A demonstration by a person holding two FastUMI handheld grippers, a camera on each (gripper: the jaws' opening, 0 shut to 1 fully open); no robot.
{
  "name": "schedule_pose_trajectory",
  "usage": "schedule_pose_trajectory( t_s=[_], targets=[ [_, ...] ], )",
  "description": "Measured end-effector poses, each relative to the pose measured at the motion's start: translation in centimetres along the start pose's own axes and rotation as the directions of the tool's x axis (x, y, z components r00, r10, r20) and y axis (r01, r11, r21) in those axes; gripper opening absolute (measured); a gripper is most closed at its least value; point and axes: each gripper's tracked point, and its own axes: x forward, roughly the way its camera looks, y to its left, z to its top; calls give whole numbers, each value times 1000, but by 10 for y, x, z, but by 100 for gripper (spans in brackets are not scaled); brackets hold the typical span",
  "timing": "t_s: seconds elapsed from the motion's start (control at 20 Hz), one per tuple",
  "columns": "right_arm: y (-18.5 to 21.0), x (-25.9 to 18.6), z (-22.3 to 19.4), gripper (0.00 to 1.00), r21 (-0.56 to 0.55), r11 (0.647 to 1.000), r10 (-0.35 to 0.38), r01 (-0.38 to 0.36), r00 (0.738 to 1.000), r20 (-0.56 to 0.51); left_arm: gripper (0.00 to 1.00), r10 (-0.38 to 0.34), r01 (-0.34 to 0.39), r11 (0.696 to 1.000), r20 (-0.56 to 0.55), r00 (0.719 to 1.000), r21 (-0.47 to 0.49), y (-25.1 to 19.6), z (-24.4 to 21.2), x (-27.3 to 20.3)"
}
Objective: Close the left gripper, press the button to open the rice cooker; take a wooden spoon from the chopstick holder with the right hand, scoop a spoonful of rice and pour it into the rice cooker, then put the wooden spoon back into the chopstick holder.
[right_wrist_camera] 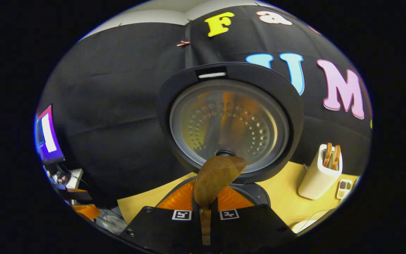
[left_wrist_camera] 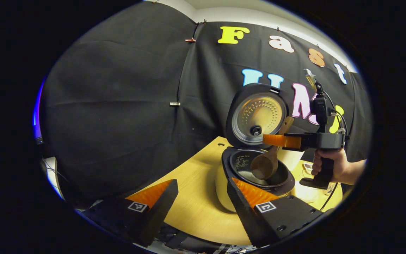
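While pinched in right hand-held gripper (right_wrist_camera: pixel 205 208), wooden spoon (left_wrist_camera: pixel 267 163) over rice cooker (left_wrist_camera: pixel 256 176).

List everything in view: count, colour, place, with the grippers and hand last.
rice cooker: one, cream body with a dark inner pot, on the table, open.
lid: one, black with a silver inner plate, standing upright behind the pot.
wooden spoon: one, brown, bowl tipped down over the pot.
chopstick holder: one, white, on the table right of the cooker, wooden utensils inside.
table: one, light wood.
screen: one, lit, at the far left edge.
right gripper: one, shut on the spoon's handle.
left gripper: one, open, near the cooker.
hand: one, holding the right gripper's grip.
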Motion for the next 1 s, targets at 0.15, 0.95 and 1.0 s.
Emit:
schedule_pose_trajectory(
  t_s=[0.15, 0.95, 1.0],
  targets=[
    [10, -2, -6, 14, -111, 993, 38, -39, 999, -12, 95, 13, -14, 1000, -14, 1000, -23, 3, -8, -1],
    [-16, -63, 50, 13, -36, 996, -79, 84, 989, 129, 95, -65, 65, 998, 39, 997, 19, -29, 3, -14],
    [-11, -61, 48, 14, -92, 993, -58, 70, 990, 125, 92, -76, 75, 997, 44, 996, 25, -33, 5, -13]
  ],
)
